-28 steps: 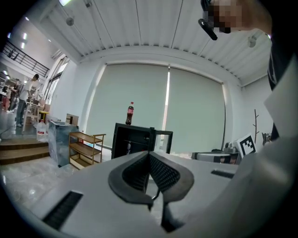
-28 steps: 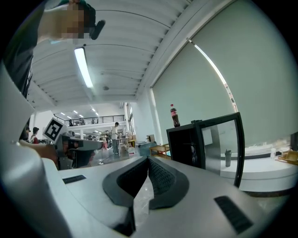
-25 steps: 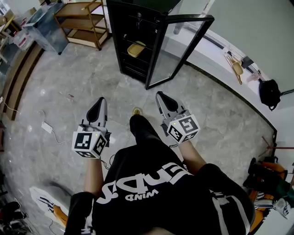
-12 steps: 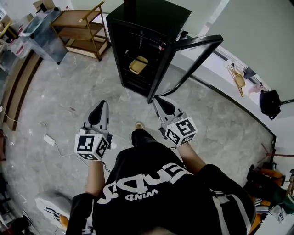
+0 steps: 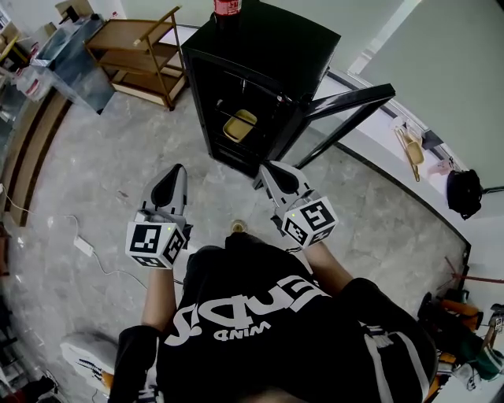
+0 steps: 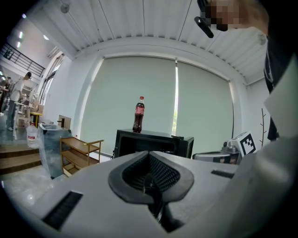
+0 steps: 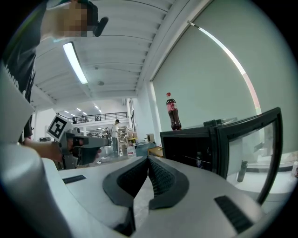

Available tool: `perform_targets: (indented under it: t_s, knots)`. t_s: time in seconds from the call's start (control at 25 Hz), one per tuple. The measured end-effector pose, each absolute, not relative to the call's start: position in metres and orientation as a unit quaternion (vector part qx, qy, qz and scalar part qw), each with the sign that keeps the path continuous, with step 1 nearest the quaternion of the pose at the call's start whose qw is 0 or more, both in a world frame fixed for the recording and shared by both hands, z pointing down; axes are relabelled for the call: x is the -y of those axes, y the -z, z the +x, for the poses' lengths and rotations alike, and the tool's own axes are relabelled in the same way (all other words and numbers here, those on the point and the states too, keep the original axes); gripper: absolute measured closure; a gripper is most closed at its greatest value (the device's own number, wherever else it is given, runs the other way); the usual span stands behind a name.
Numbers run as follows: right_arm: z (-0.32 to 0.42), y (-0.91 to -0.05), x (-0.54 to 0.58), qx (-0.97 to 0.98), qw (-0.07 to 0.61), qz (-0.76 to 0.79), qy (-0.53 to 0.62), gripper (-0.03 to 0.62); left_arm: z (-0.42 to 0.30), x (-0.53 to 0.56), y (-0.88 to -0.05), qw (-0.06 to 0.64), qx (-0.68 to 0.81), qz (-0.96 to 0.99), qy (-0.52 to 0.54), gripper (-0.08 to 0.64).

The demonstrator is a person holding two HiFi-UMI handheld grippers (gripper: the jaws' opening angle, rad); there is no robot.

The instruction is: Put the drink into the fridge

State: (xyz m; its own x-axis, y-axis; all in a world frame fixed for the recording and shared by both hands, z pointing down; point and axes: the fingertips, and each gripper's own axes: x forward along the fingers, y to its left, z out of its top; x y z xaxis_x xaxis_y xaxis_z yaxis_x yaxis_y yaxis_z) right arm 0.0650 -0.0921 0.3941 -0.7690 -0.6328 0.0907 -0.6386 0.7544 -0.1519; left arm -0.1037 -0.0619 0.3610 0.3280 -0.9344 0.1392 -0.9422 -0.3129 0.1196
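Observation:
A cola bottle [image 5: 227, 6] with a red label stands upright on top of a black fridge [image 5: 264, 47], whose glass door [image 5: 346, 102] hangs open to the right. The same bottle [image 6: 138, 115] shows in the left gripper view and, as the bottle [image 7: 173, 112], in the right gripper view, well ahead of both jaws. My left gripper [image 5: 171, 179] and right gripper [image 5: 277, 175] point level toward the fridge, side by side above the floor. Both sets of jaws are shut with nothing between them, as the left gripper [image 6: 150, 155] and right gripper [image 7: 148, 160] show up close.
A yellow dish [image 5: 240, 124] lies on a shelf inside the fridge. A wooden shelf cart [image 5: 138, 43] stands left of it. A white ledge [image 5: 378, 157] runs along the right wall, with a black bag [image 5: 465, 191] beyond. A cable and adapter [image 5: 83, 245] lie on the floor.
The person has walked toward the fridge, which now sits closer below the grippers. The bottle on its top has come into the head view. Both grippers stayed shut.

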Motion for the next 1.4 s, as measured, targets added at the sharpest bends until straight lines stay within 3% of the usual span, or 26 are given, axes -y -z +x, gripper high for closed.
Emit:
perform_targets:
  t_s: [0.64, 1.24, 1.28, 1.36, 1.4]
  knots:
    - [0.030, -0.367, 0.133, 0.915, -0.019, 0.394, -0.080, 0.569, -0.121, 0.121, -0.339, 0.086, 0.521, 0.849, -0.010, 0.552]
    - [0.043, -0.363, 0.149, 0.894, -0.034, 0.439, -0.081, 0.565, -0.106, 0.156, -0.343, 0.096, 0.468, 0.878, -0.014, 0.552]
    - [0.041, -0.362, 0.148, 0.896, -0.036, 0.434, -0.083, 0.536, -0.106, 0.157, -0.344, 0.098, 0.467, 0.878, -0.014, 0.552]
    - [0.036, -0.362, 0.148, 0.902, -0.039, 0.421, -0.090, 0.399, -0.106, 0.158, -0.345, 0.099, 0.467, 0.879, -0.014, 0.552]
    - [0.034, -0.363, 0.148, 0.904, -0.039, 0.416, -0.094, 0.382, -0.106, 0.159, -0.346, 0.100, 0.467, 0.879, -0.014, 0.552]
